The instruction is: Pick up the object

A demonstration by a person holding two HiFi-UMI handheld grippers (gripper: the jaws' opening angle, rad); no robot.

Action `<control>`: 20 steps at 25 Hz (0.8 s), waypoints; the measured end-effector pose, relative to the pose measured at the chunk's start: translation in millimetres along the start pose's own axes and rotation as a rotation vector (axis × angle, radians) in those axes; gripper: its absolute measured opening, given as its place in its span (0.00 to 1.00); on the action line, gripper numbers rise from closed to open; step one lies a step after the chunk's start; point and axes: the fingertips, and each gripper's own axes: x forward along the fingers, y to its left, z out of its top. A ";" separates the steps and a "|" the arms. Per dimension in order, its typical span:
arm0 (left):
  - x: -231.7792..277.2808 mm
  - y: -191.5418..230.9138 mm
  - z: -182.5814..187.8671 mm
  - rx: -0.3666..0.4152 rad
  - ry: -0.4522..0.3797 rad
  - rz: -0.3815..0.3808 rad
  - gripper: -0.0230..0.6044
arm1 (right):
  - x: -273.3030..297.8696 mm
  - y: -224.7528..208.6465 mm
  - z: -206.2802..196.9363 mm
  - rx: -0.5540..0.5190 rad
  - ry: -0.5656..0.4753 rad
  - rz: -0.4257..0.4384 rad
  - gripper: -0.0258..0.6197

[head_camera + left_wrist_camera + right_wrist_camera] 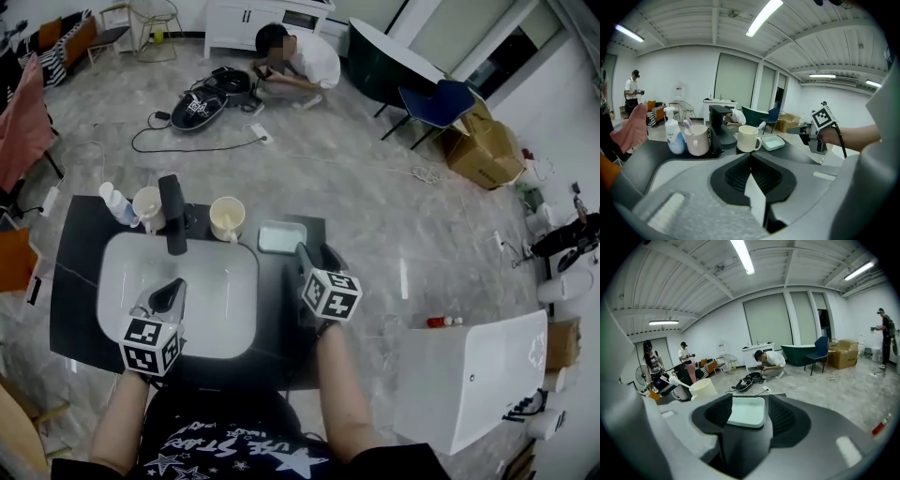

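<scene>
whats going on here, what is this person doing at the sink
A person stands at a dark counter with a white sink basin, one hand-held gripper in each hand. The right hand-held gripper is open and aimed at the small pale tray behind the basin. The tray shows between its jaws but is not gripped yet. The left hand-held gripper hangs over the basin, jaws together, holding nothing.
</scene>
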 end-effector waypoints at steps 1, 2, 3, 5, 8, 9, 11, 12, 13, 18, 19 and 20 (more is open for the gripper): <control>1.3 -0.2 -0.5 -0.005 0.001 0.006 0.05 | 5.4 -1.5 -0.5 -0.004 0.009 0.001 0.42; 2.6 -0.4 -1.0 -0.009 0.003 0.010 0.05 | 10.4 -2.8 -1.1 -0.008 0.017 0.001 0.42; 3.8 -0.7 -1.8 -0.012 0.005 0.014 0.05 | 15.1 -3.9 -2.1 -0.010 0.027 0.001 0.41; 5.9 -1.1 -4.6 -0.018 0.010 0.021 0.05 | 23.8 -5.9 -6.4 -0.019 0.051 -0.002 0.35; 9.1 -0.9 -9.8 -0.030 0.017 0.032 0.05 | 37.4 -9.6 -16.2 -0.044 0.101 -0.010 0.33; 10.1 -0.2 -11.0 -0.034 0.019 0.035 0.05 | 42.1 -11.2 -19.2 -0.052 0.119 -0.015 0.31; 12.0 1.6 -13.4 -0.043 0.023 0.042 0.05 | 50.8 -14.4 -24.8 -0.061 0.147 -0.026 0.28; 12.9 2.3 -14.8 -0.047 0.025 0.044 0.05 | 54.5 -15.9 -27.3 -0.062 0.159 -0.031 0.27; 13.8 2.8 -16.4 -0.050 0.028 0.046 0.05 | 57.8 -17.2 -29.7 -0.062 0.169 -0.035 0.27; 16.8 3.1 -21.8 -0.061 0.035 0.059 0.05 | 70.2 -20.5 -39.4 -0.090 0.216 -0.042 0.25; 17.2 2.8 -22.3 -0.062 0.037 0.060 0.05 | 71.6 -21.1 -41.3 -0.101 0.229 -0.044 0.24; 17.6 2.4 -23.1 -0.062 0.040 0.061 0.05 | 72.8 -21.9 -43.3 -0.107 0.240 -0.047 0.24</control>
